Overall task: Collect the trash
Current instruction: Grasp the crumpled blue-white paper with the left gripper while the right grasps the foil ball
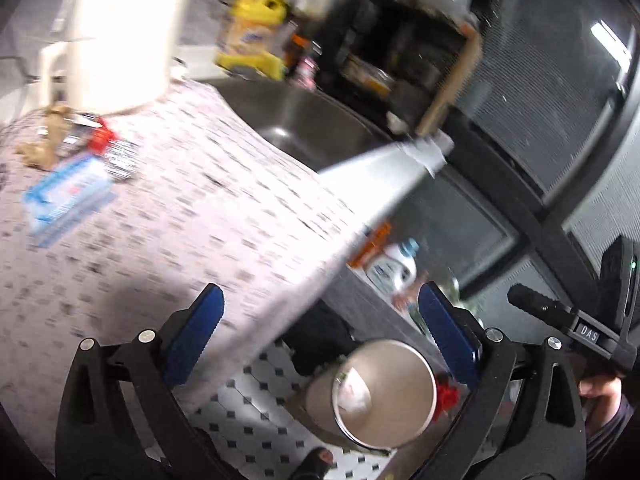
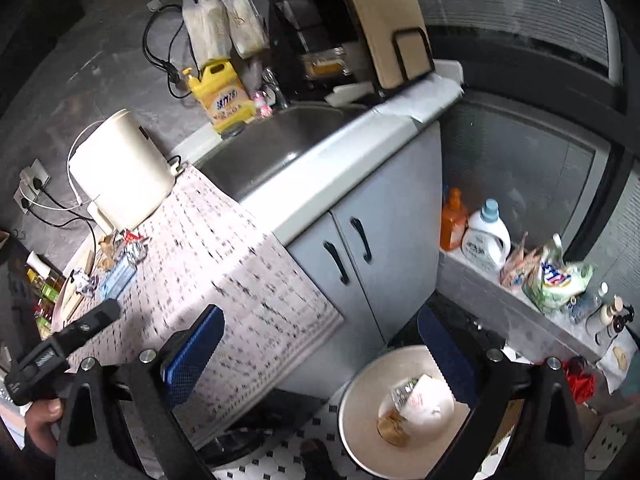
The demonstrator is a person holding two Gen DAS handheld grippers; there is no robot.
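Left gripper [image 1: 320, 340]: jaws wide, empty. Right gripper [image 2: 320, 344]: jaws wide, empty. Bin [image 2: 360, 408] on floor beside cabinet, holding wrappers [image 2: 416, 400]. More trash [image 1: 76, 160] lying on patterned counter [image 1: 192, 200] near white appliance [image 2: 120, 172].

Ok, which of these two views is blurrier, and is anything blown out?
Left wrist view: heavy motion smear, the patterned cloth streaked, the cream appliance blown out white. Right wrist view: sharper, mild smear on the cloth, fisheye bending the counter edge.

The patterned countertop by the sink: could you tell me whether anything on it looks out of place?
Yes: a small heap of wrappers lies loose beside the cream appliance, while the bin below already holds trash.
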